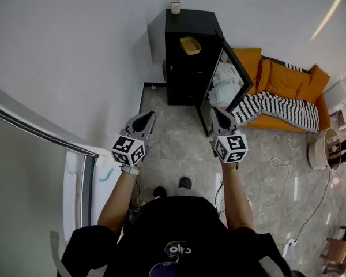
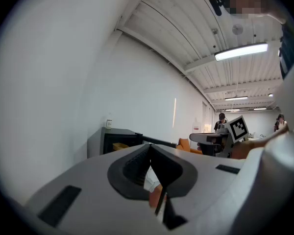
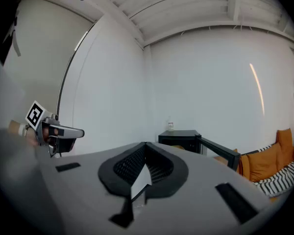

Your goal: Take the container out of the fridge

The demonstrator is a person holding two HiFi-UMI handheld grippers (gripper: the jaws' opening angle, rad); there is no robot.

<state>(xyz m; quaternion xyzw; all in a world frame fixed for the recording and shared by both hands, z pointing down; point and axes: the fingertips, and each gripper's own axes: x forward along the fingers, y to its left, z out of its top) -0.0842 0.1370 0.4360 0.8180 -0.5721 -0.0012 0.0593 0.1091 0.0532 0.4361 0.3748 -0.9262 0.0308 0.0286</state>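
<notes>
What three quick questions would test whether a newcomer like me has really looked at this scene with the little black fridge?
1. True or false: the door of the black fridge stands open.
2. Where is the yellow container? A. on top of the fridge. B. inside the fridge, near its top. C. between a gripper's jaws.
3. Fill in: the left gripper and the right gripper are both held short of the fridge, their jaws ____ on nothing.

Key: 1 true; 2 B; 3 shut.
</notes>
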